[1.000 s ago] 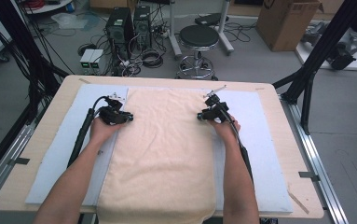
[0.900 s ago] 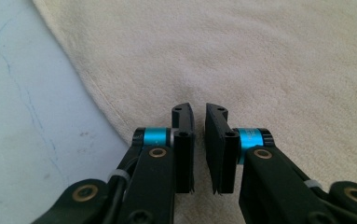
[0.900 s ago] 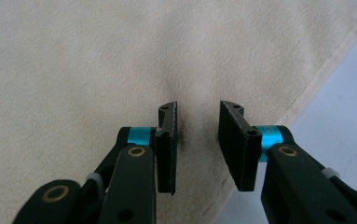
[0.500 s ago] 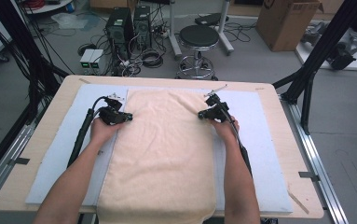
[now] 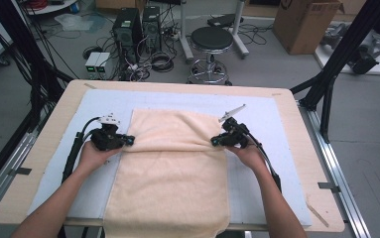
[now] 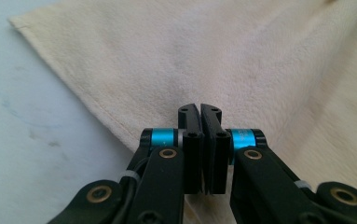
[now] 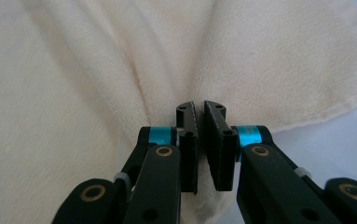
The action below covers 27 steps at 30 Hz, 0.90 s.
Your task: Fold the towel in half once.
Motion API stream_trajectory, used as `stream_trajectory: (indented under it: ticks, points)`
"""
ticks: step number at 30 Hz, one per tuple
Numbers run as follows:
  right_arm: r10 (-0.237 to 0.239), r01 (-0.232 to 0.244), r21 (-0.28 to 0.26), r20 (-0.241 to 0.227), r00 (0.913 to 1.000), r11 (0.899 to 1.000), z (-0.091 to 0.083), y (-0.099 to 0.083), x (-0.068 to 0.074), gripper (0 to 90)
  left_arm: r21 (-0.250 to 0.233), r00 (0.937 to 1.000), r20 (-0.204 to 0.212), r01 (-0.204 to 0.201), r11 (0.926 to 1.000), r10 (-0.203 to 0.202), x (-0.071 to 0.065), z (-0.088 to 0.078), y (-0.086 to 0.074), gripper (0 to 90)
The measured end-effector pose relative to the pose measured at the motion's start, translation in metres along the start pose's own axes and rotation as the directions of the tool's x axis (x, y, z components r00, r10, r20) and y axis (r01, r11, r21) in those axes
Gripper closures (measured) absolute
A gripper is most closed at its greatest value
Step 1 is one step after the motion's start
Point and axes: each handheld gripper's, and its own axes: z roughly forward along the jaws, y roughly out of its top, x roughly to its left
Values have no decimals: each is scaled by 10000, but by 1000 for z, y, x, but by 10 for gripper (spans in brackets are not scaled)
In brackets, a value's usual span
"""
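a wooden table (image 5: 43, 148) covered by a pale blue mat (image 5: 272, 129) stands on a grey floor, with computer towers (image 5: 138, 25), cable bundles, a round black stool (image 5: 211, 39) and a cardboard box (image 5: 306, 20) behind it. compared with the frame one second earlier, the far edge of the cream towel (image 5: 172, 183) has been drawn toward the person: it formerly lay flat close to the far end of the mat, and now a folded band of cloth lies across the towel's middle, with bare mat exposed beyond it; both hands have come nearer the person along with it. the left gripper (image 5: 126, 142), seen at the towel's left edge, has its jaws pressed nearly together on the cloth; they have just been closing, and the left gripper view shows the left gripper (image 6: 200, 111) pinching a thin layer of towel at its hemmed border, mat visible at the left. the right gripper (image 5: 214, 141), at the towel's right edge, is likewise clamped on the cloth after closing; in the right gripper view the right gripper (image 7: 198, 108) has a slim gap between its jaws, from which creases radiate into the fabric. outward from the grips, the near part of the towel lies flat on the mat and overhangs the table's near edge, between the person's two forearms.
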Motion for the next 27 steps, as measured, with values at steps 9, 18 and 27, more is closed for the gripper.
stream_trajectory:
  ticks: [9, 18, 27]
  points:
    - [165, -64, -1269, 788, 9968, 9919, -12, 12, -12, 558, -1230, 9974, -469, 492, 9912, -553, 25, -4, 18, 651]
    - [974, -715, -1103, 2516, 9629, 9913, 15, 34, -55, 483, -731, 9520, -2776, 1127, 9909, -1287, 64, 37, 36, 637]
    - [1629, -1421, -980, 2565, 9527, 9850, 27, 23, -73, 483, -750, 9477, -2655, 1628, 9838, -1771, 69, 52, 33, 587]
